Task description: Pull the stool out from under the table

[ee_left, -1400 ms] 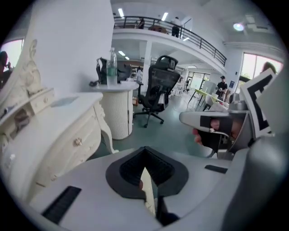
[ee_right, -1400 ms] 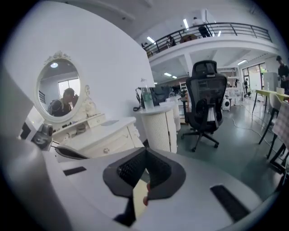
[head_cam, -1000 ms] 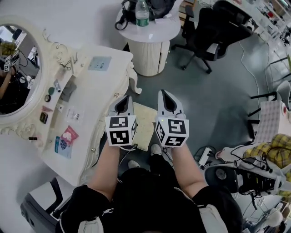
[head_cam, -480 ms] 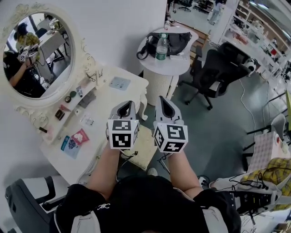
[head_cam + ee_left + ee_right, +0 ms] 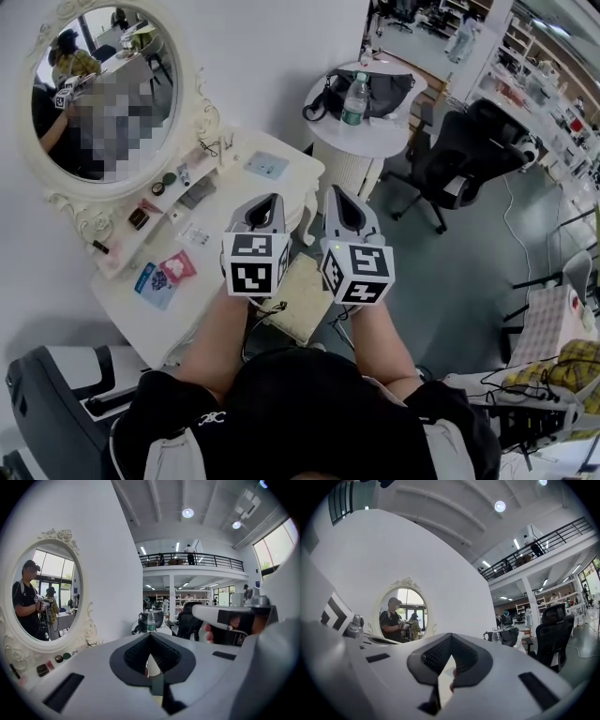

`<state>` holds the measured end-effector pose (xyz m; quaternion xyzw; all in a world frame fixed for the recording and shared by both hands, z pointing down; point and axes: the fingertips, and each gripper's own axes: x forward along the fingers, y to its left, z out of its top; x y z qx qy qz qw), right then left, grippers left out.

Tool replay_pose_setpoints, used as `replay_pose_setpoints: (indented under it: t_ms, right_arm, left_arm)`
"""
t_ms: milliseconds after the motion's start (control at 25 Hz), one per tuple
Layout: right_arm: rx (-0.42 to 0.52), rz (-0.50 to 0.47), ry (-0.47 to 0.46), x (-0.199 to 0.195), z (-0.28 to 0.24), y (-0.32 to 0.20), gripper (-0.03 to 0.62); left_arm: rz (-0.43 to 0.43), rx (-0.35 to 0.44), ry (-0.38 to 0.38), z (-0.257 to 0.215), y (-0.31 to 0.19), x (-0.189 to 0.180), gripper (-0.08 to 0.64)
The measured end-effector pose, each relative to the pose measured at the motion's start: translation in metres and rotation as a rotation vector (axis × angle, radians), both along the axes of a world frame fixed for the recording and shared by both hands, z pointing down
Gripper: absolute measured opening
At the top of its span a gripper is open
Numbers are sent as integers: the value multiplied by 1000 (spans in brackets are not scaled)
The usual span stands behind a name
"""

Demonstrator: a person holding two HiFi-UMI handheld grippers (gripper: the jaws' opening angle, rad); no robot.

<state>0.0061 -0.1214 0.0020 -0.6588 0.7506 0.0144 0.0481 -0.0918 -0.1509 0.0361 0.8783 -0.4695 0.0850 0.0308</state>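
Seemingly the pull is already finished: the stool, of which only a cream cushion is seen below the raised arms, stands on the floor just beside the front edge of the white desk rather than beneath it, though how far its legs are clear is hidden by the arms. Both tools are held up, well above it. The left claw is seen with its jaws together and nothing between them, and the right claw is likewise closed and empty. Little is judged to be left, at most a small adjustment of the stool's place. Of writing, almost nothing can be made out. Only black-and-white square markers are carried by the cubes on the tools. The label on the water bottle on the round side table is too small to be read, and the print on the pink and blue packets on the desk is equally illegible.
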Motion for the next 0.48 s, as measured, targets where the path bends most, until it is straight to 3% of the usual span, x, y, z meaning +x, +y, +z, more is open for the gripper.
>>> replay_pose_setpoints:
  t_ms: [480]
  right_arm:
    - [-46,3,-23,-2,8,10,8]
  left_arm:
    - [-4,-7,-5,-3,13,-6,2]
